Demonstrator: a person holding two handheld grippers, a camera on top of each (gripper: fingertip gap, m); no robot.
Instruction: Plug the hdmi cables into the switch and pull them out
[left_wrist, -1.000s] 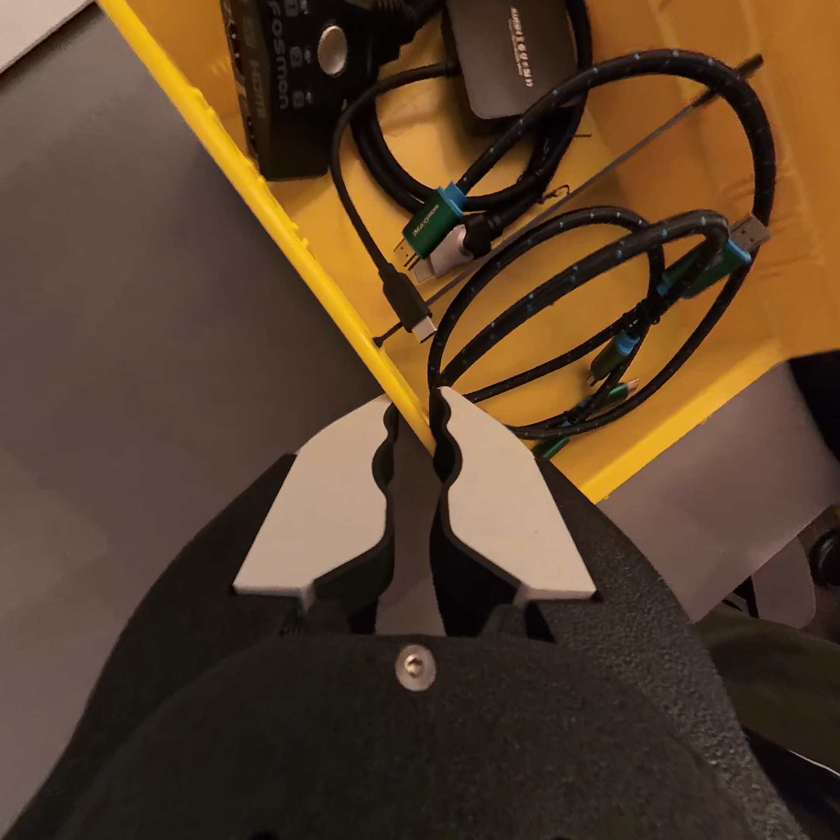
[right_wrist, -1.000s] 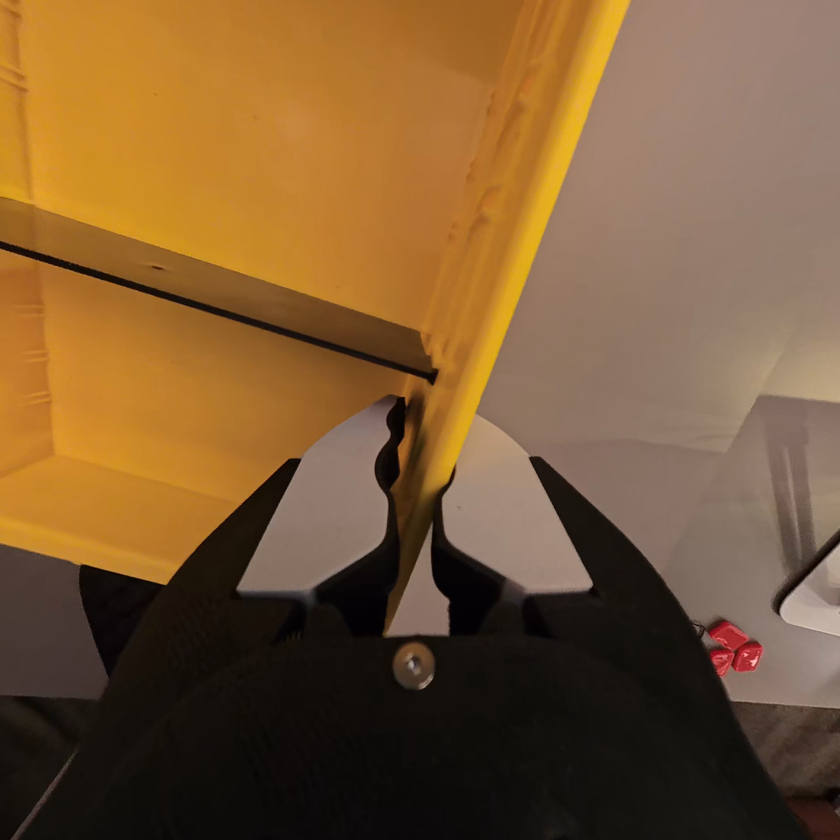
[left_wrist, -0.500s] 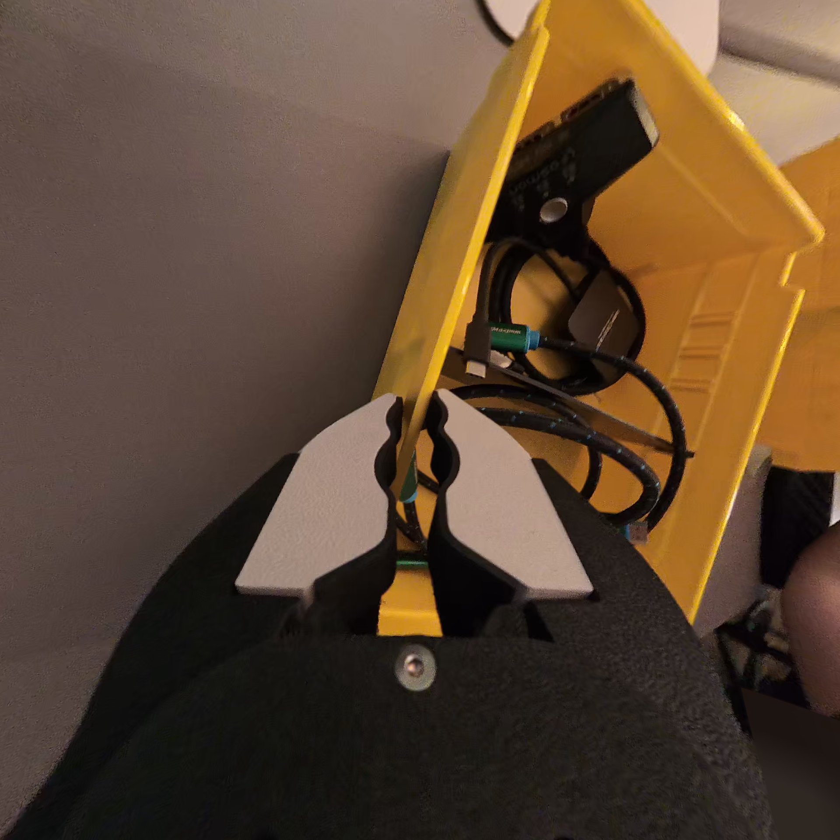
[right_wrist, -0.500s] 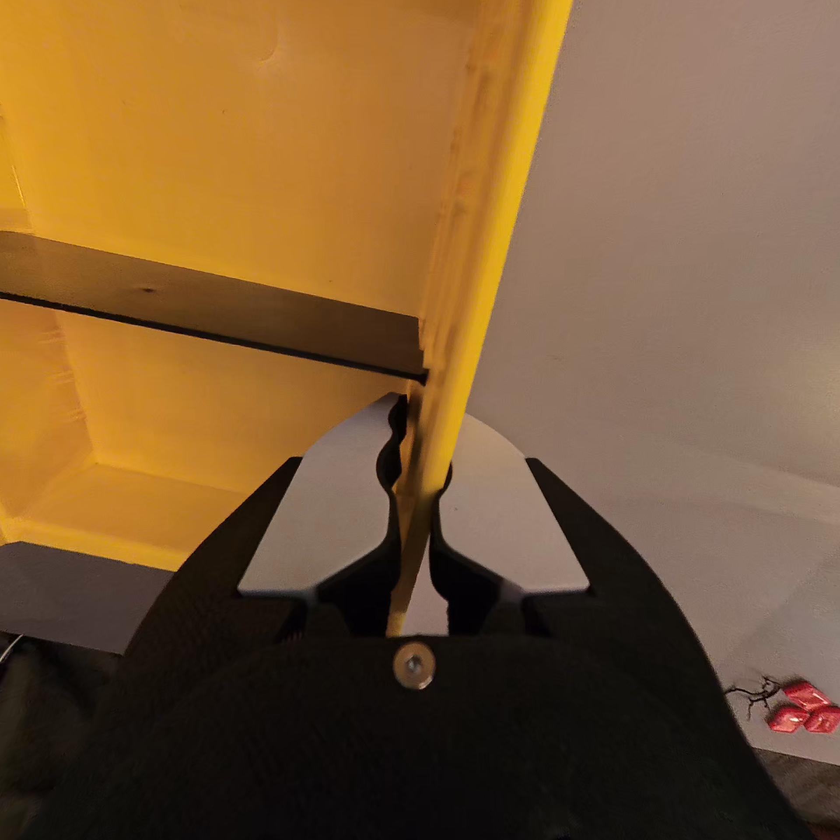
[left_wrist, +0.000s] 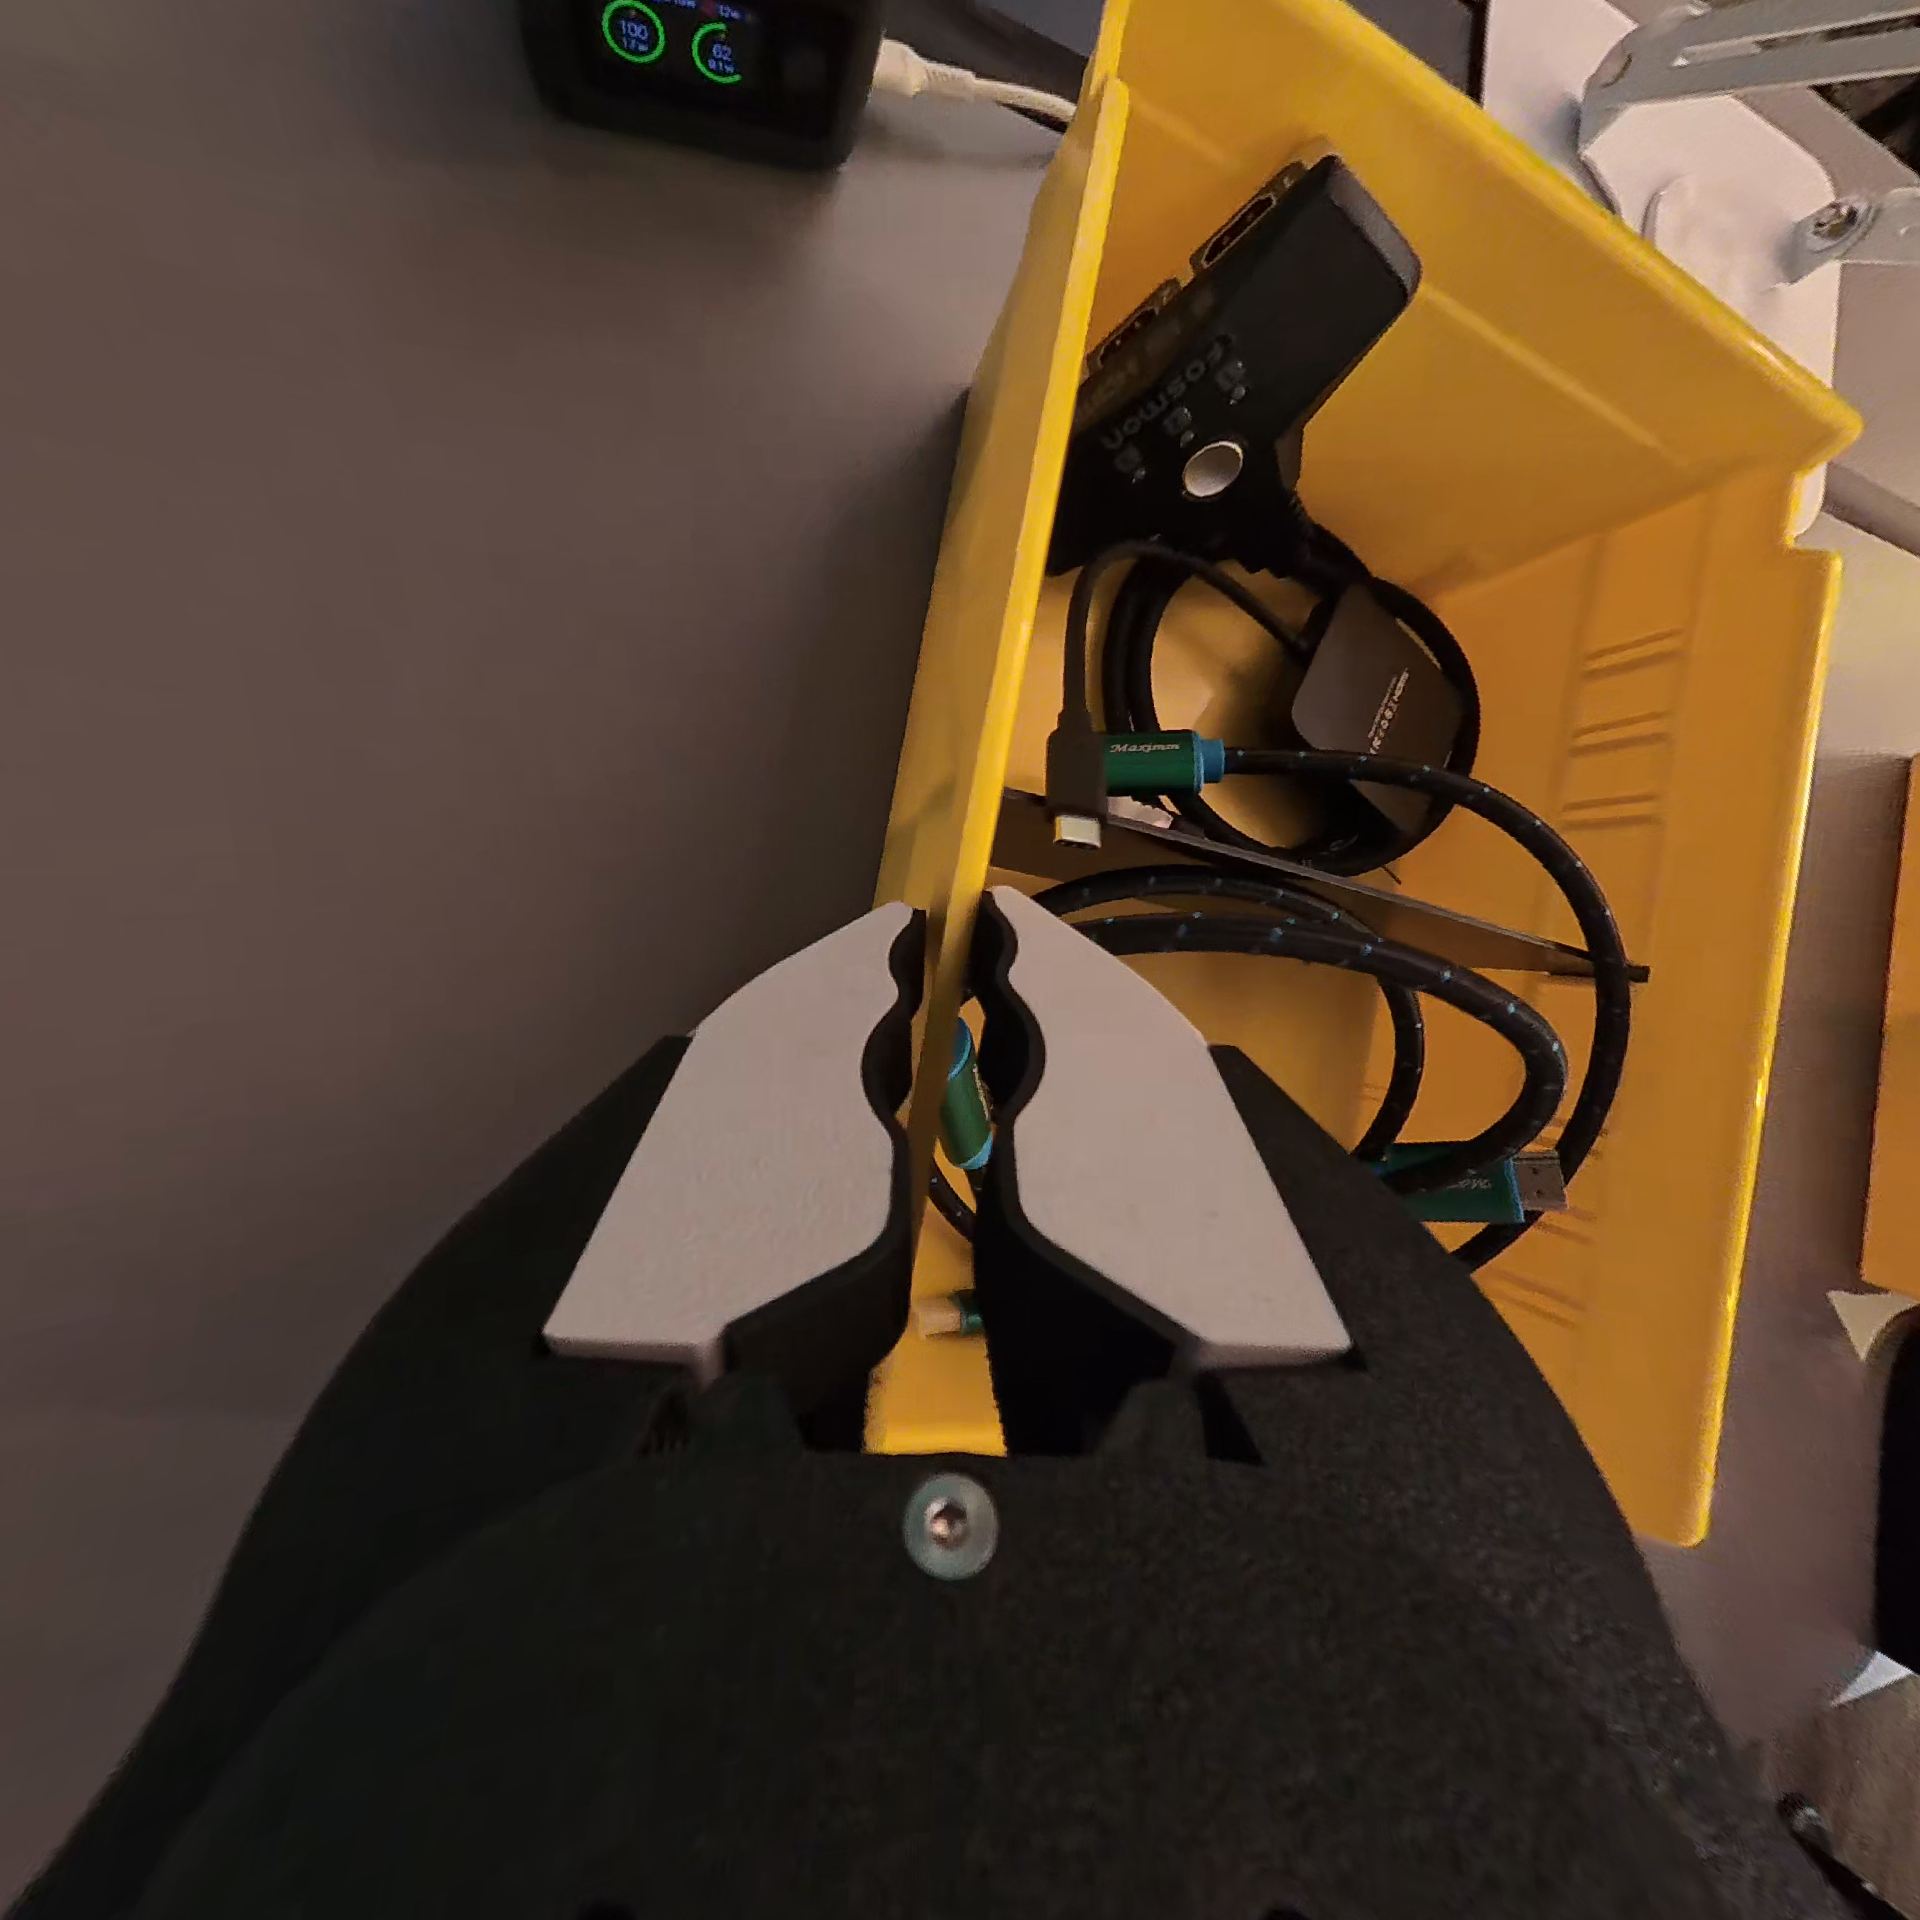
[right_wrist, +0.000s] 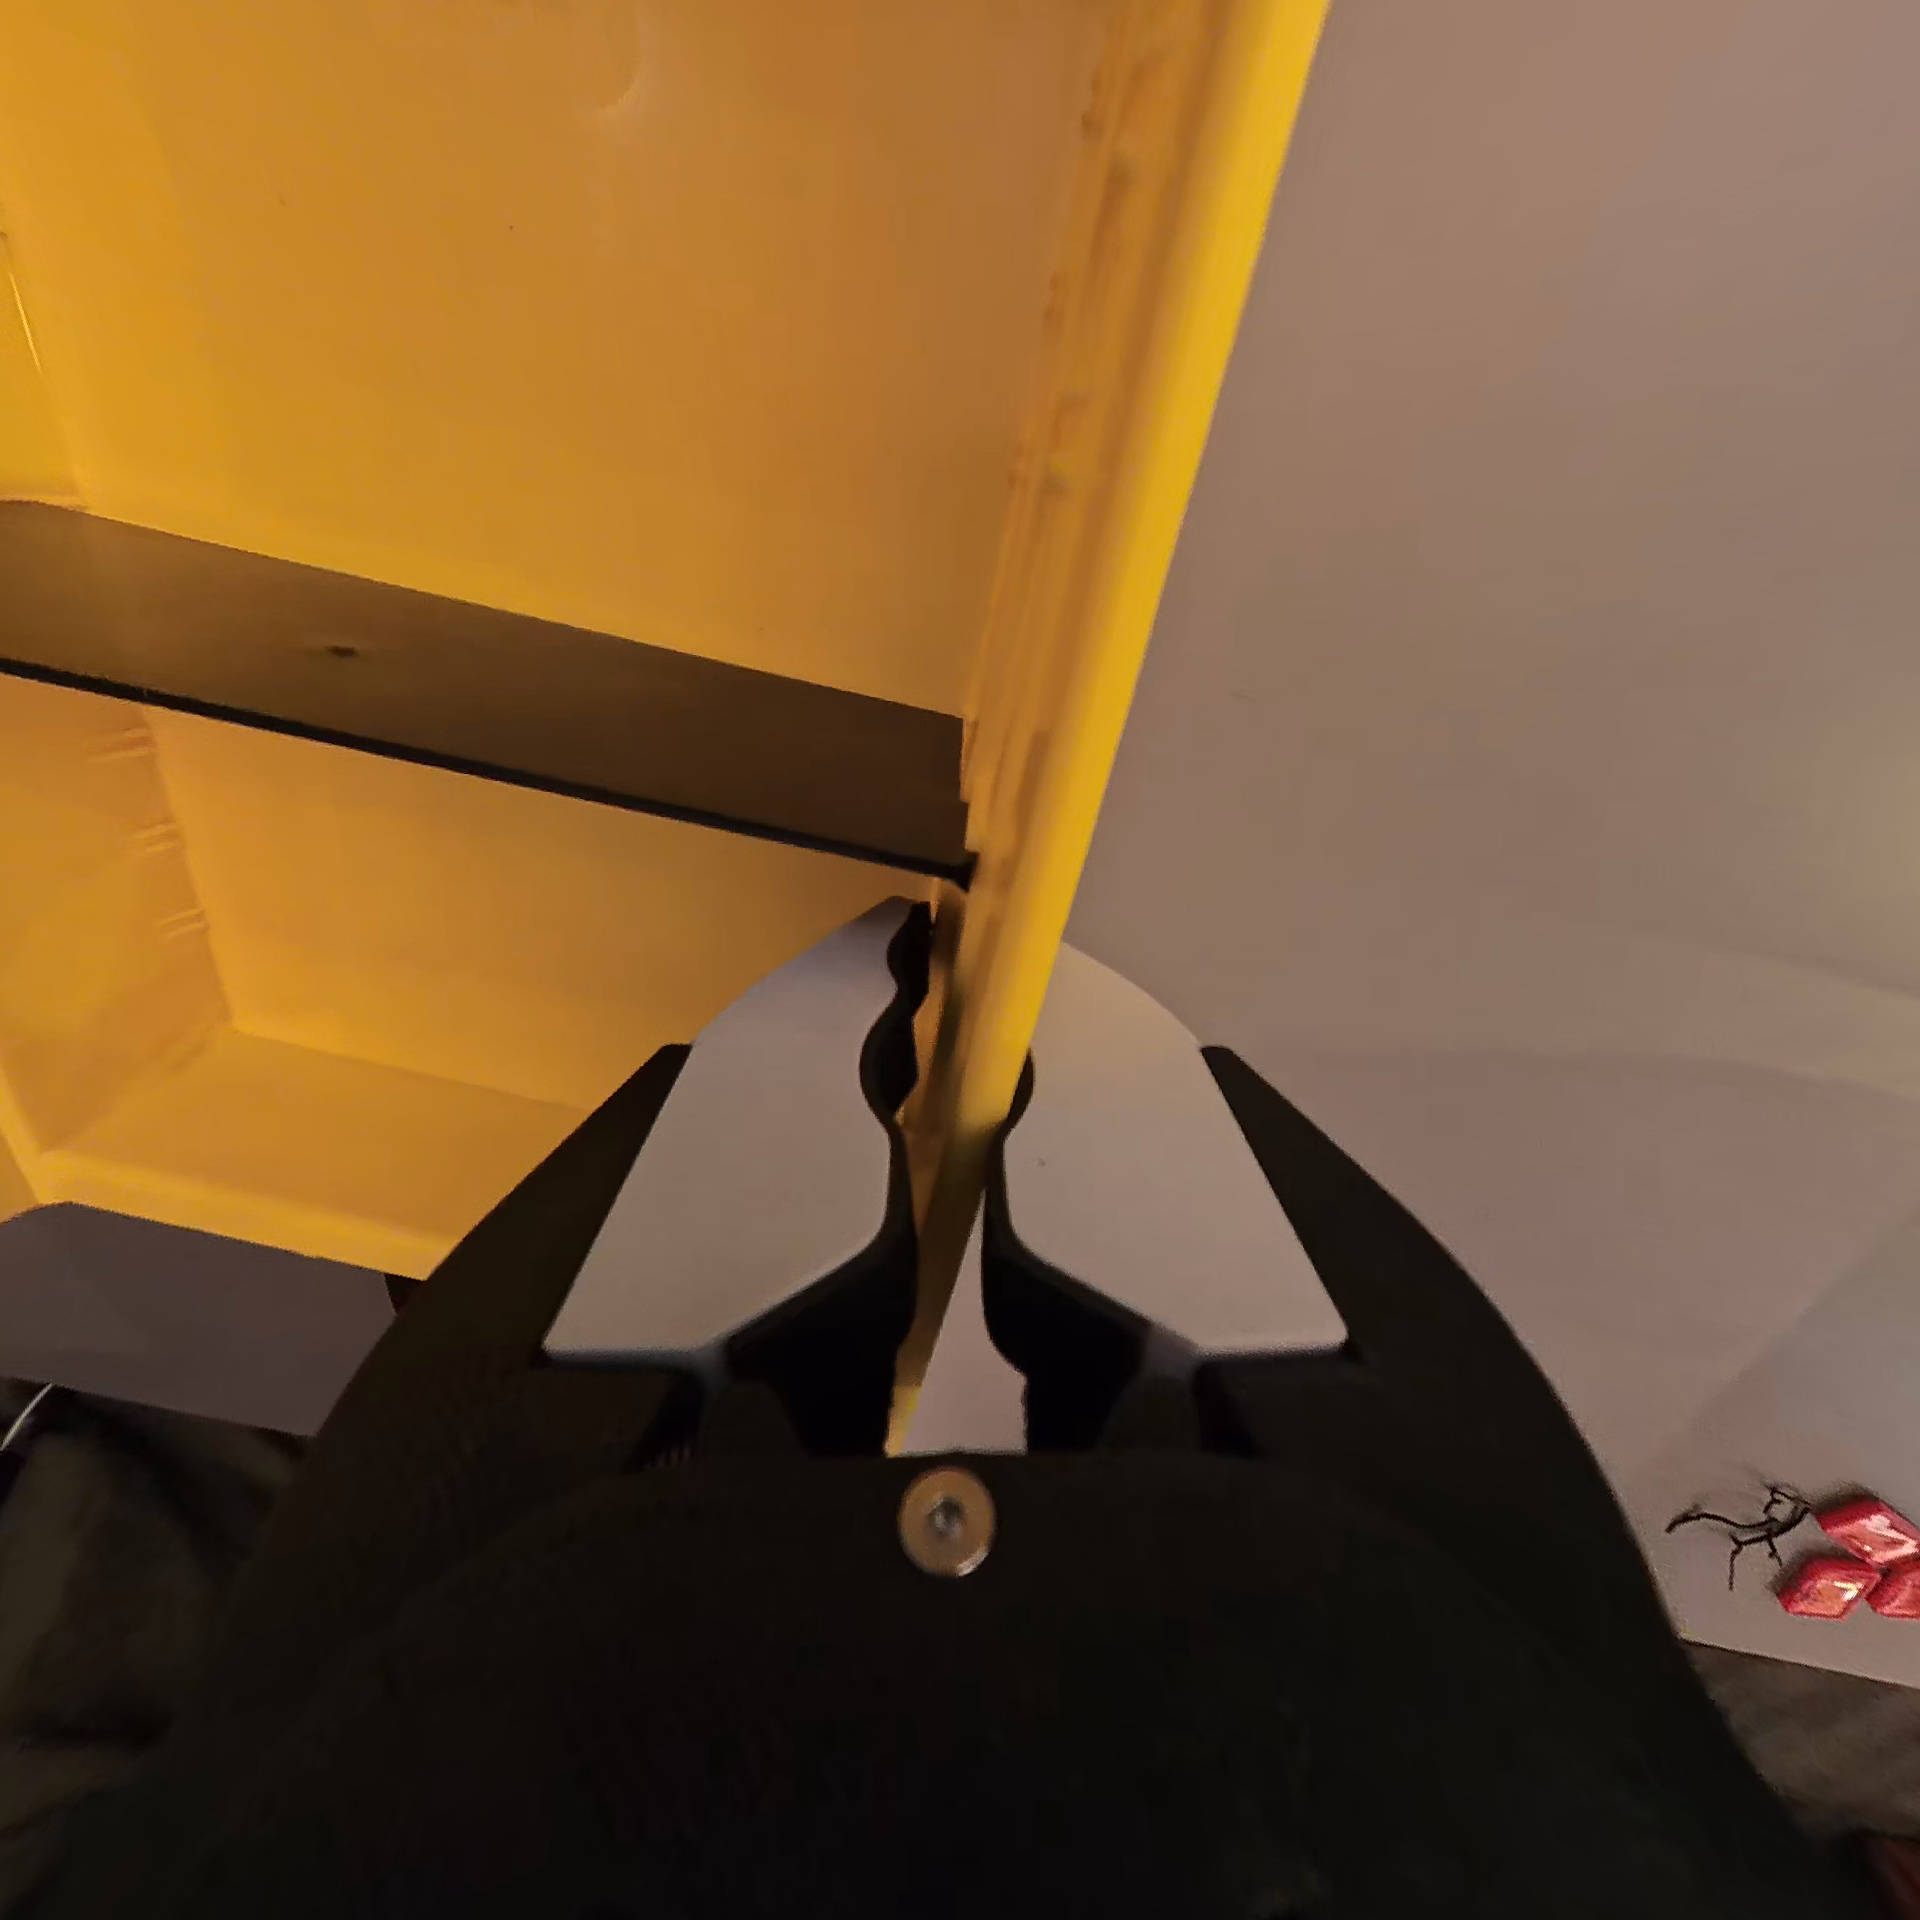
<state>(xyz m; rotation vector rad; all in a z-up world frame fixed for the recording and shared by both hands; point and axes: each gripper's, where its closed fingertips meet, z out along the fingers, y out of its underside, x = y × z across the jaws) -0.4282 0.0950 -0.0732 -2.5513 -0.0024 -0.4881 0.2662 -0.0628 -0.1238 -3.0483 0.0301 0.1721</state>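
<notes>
My left gripper (left_wrist: 951, 925) is shut on the left side wall of a yellow bin (left_wrist: 1029, 540), which is tilted. Inside lie a black HDMI switch (left_wrist: 1236, 374), a grey adapter (left_wrist: 1371, 696) and braided black HDMI cables (left_wrist: 1496, 997) with green plugs (left_wrist: 1143, 764), spread over a black divider (left_wrist: 1351, 904). My right gripper (right_wrist: 971, 925) is shut on the right side wall of a yellow bin (right_wrist: 1122, 468), just below a black divider (right_wrist: 468, 696). No cables show in that view.
A grey table (left_wrist: 416, 520) lies under the bin. A black device with a lit screen (left_wrist: 696, 73) stands at the far edge. A white arm mount (left_wrist: 1714, 114) is at the far right. Red wrapped items (right_wrist: 1849, 1579) lie on the table at the right. The tips of one gripper are about 70 cm away from the tips of the other.
The bin has swung and tilted in the left wrist view, from lying slantwise to standing nearly on end. The cables and switch slid toward the left wall. Both grippers kept their hold.
</notes>
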